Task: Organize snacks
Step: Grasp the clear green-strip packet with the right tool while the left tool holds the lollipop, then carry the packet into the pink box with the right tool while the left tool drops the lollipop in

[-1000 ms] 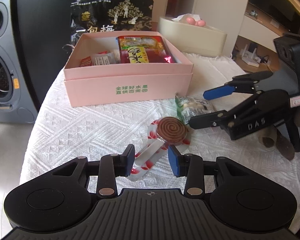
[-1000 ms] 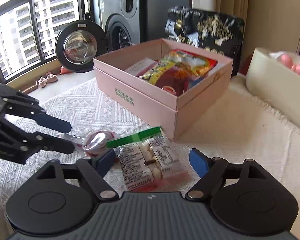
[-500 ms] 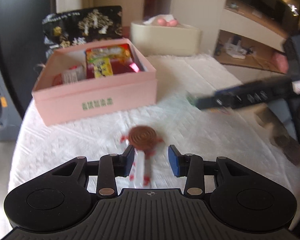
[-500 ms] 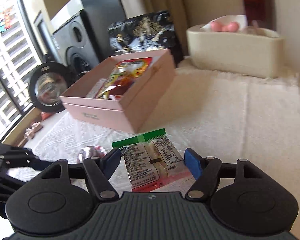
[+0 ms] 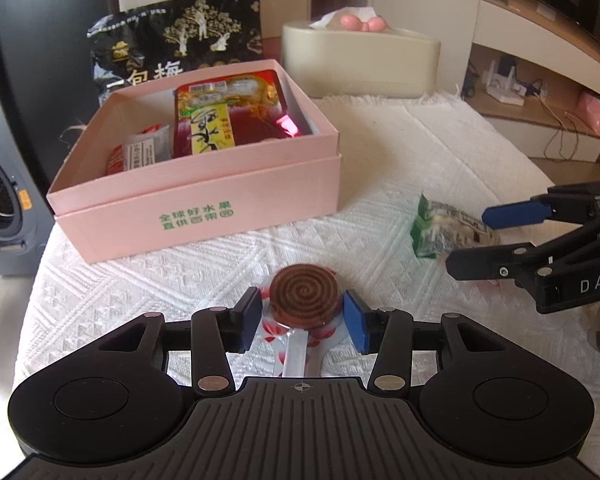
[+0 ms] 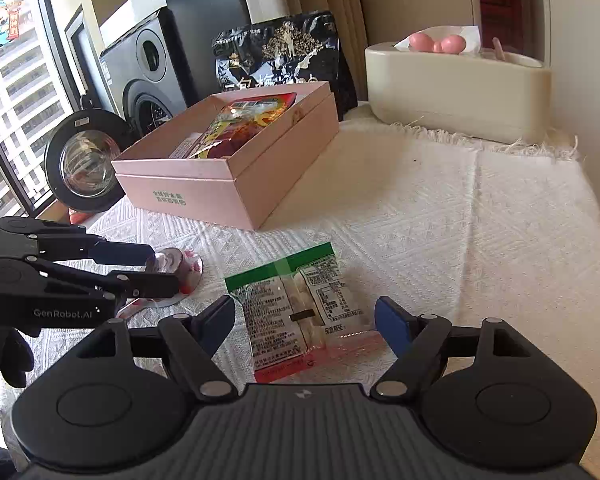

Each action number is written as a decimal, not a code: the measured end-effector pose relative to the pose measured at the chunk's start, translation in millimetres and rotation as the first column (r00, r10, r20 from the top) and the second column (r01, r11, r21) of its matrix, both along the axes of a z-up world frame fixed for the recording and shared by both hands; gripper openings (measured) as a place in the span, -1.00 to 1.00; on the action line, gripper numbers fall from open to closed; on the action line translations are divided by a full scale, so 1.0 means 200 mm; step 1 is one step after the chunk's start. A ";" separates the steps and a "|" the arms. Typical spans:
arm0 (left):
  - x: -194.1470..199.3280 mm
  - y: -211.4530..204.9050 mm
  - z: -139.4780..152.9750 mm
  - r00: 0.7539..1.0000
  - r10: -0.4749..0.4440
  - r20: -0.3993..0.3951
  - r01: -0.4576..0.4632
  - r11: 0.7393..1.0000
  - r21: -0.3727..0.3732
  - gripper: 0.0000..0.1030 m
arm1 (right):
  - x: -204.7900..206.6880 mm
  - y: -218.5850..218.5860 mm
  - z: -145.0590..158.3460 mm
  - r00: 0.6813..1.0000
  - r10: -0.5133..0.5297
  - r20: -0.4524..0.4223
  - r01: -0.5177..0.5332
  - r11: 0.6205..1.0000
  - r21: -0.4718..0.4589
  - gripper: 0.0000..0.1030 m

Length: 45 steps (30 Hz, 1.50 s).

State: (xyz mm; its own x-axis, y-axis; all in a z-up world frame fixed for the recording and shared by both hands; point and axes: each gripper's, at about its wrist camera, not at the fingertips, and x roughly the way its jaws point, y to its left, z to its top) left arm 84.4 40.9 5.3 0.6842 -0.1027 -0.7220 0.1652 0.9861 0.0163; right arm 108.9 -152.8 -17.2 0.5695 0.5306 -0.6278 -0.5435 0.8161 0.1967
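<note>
Left gripper, open, now brackets my brown spiral lollipop; right gripper open w/ green-edged clear snack packet between fingers; pink cardboard box beyond.

- The left gripper has a matte black body with a ribbed plate along the bottom of the frame and a round disc at each lower corner.
- Its linkage arms carry silver pivot pins; its fingers end in blue pads.
- The right gripper has the same black build, discs and silver pins, with blue-padded fingers.
- White lettering reads "GenRobot.AI" on the left gripper, at left centre of the right view, and "DAS" on the right gripper, at the right edge of the left view.
- A dark glove shows at the lower left edge.
</note>
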 end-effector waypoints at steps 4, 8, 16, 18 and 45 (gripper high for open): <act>-0.01 0.00 -0.01 1.000 -0.015 0.008 0.015 1.000 -0.008 -0.03 | -0.02 0.02 0.00 0.999 0.041 -0.018 -0.041 0.999 0.008 0.54; -0.02 0.00 -0.02 0.999 -0.019 0.027 0.020 0.999 -0.026 0.00 | -0.07 0.07 0.00 0.997 0.073 0.015 -0.072 0.996 -0.049 0.54; -0.03 -0.04 -0.04 0.996 -0.058 0.068 0.058 0.998 -0.003 0.08 | -0.06 0.09 0.00 0.999 -0.027 0.042 0.030 0.998 -0.062 0.54; -0.03 -0.03 -0.04 0.996 -0.061 0.069 0.062 0.998 -0.018 0.11 | -0.03 0.09 -0.02 0.999 -0.047 0.000 0.047 0.998 -0.043 0.54; -0.42 0.19 0.25 0.980 0.004 0.199 0.029 0.987 -0.161 -0.02 | -0.40 0.12 0.33 0.977 0.168 0.131 -0.170 0.986 0.005 0.20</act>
